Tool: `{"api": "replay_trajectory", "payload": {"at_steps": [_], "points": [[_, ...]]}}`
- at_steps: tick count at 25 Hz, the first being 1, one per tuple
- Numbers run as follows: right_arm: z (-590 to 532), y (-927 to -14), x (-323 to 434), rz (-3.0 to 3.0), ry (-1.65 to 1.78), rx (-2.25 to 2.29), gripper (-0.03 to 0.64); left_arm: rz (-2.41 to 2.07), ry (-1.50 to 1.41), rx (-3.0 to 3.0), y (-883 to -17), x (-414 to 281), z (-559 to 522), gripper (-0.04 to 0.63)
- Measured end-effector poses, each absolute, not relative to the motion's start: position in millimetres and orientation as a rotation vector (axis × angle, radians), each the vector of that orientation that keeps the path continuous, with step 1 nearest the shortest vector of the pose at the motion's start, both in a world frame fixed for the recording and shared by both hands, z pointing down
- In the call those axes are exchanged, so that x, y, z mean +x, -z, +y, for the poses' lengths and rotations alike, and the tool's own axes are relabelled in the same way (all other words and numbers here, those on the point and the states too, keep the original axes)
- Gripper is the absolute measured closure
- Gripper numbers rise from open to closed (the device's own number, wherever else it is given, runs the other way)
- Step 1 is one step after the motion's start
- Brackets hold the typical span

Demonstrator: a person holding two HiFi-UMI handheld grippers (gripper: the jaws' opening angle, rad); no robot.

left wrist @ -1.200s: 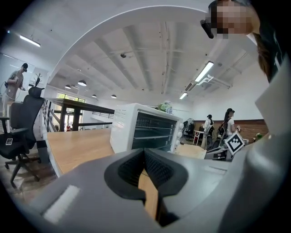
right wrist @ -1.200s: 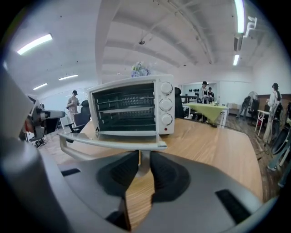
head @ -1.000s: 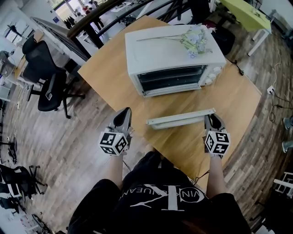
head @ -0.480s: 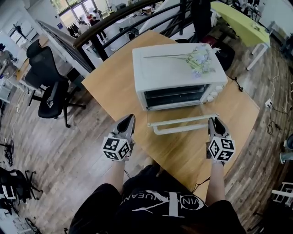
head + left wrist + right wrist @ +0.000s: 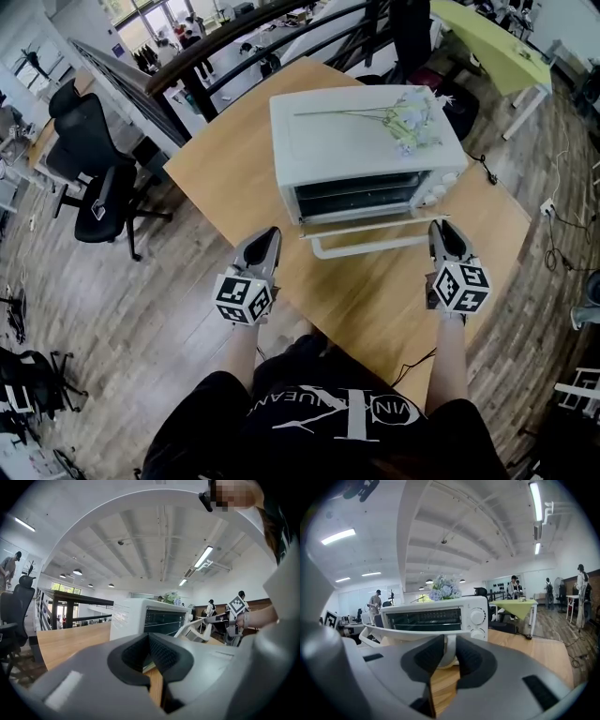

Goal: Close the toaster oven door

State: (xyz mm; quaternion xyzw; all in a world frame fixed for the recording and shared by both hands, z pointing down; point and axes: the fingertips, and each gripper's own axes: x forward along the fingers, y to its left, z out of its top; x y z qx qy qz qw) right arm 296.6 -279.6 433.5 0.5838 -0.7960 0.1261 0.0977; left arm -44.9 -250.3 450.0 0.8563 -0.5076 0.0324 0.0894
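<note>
A pale wooden table (image 5: 225,169) stands in a large open office with a grey plank floor (image 5: 131,309). A white toaster oven (image 5: 356,141) sits near the middle of the table, its front turned toward the person. A spray of pale flowers (image 5: 405,114) lies across the oven's top.

Behind the oven runs a dark railing (image 5: 234,42). To the oven's left, off the table, is a black office chair (image 5: 94,178). Behind and to the oven's right stands a lime-green table (image 5: 492,37). People stand far off in the room. Nothing on the table lies between the oven and the person.

The oven's door (image 5: 366,223) is partly raised, tilted up just below the oven's front opening. Its long white handle (image 5: 375,247) runs along the door's free edge, closest to the person.

The right gripper (image 5: 441,229) is at the handle's right end. Its jaws are closed on the white post of the handle, which fills the gap between the pads. The left gripper (image 5: 266,236) hangs in front of the oven's left corner, apart from the door. Its jaws are pressed together with nothing between them.

Half a second ago the door hung lower and its handle sat farther out from the oven. A second ago the door lay almost flat. The right gripper has risen with the handle, and the left gripper has kept its place.
</note>
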Motion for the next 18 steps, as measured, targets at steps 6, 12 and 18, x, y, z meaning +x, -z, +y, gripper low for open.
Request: {"api": "replay_trajectory", "payload": {"at_steps": [6, 12, 18], "points": [[-290.9, -422.6, 295.1, -2.368, -0.358, 1.753, 0.540, -1.502, -0.098, 2.573, -444.2, -38.7, -255.1, 0.584], [-299.8, -416.0, 294.3, -2.378, -0.353, 1.776, 0.541, -1.530, -0.089, 2.569, -441.7, -39.8, -256.8, 0.584], [-310.3, -411.2, 292.7, -2.396, -0.367, 1.788, 0.541, -1.522, -0.083, 2.577, -440.6, -36.2, -257.7, 0.584]]}}
